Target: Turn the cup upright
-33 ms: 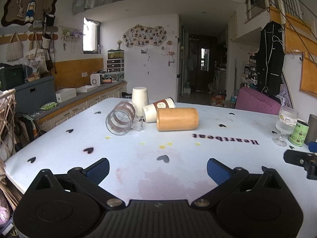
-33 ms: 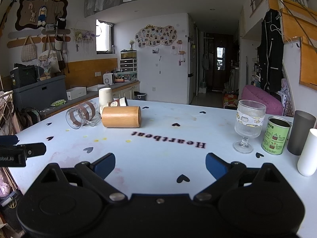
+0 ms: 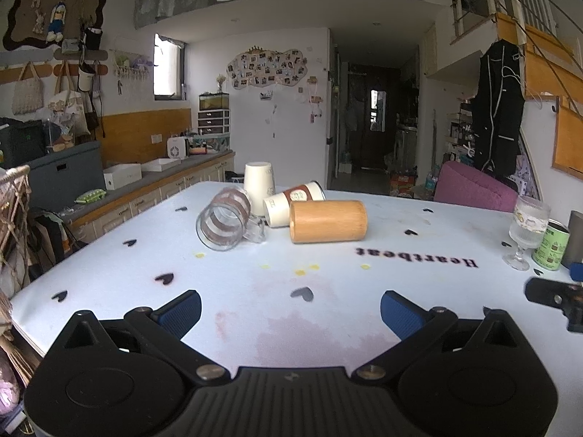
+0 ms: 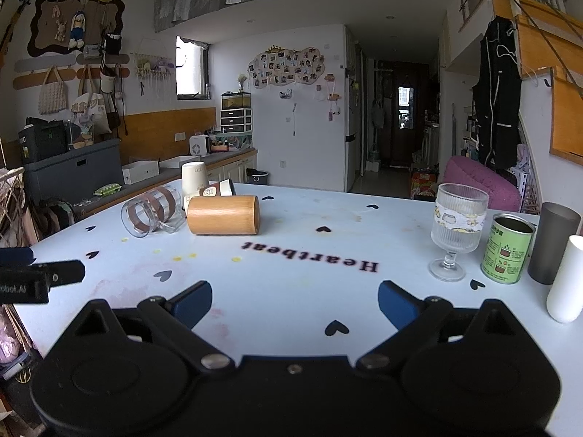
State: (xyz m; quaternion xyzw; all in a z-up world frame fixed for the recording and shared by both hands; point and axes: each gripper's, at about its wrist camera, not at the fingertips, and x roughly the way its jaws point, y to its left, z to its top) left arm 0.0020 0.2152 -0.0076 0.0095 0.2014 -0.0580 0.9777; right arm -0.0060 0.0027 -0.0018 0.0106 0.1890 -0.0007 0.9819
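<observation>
A wooden cup (image 3: 328, 221) (image 4: 223, 215) lies on its side on the pale blue table (image 3: 419, 255). A clear glass mug with brown bands (image 3: 226, 220) (image 4: 153, 210) lies on its side left of it. A brown-and-white paper cup (image 3: 293, 202) (image 4: 213, 191) lies on its side behind them. A white paper cup (image 3: 258, 184) (image 4: 194, 179) stands upside down at the back. My left gripper (image 3: 290, 311) is open and empty, well short of the cups. My right gripper (image 4: 294, 300) is open and empty, nearer the table's front.
At the right stand a ribbed stem glass (image 4: 457, 231), a green can (image 4: 508, 249), a grey tumbler (image 4: 554, 242) and a white cylinder (image 4: 566, 278). The table's left edge (image 3: 73, 258) drops toward a counter and baskets. Each gripper's tip shows in the other's view.
</observation>
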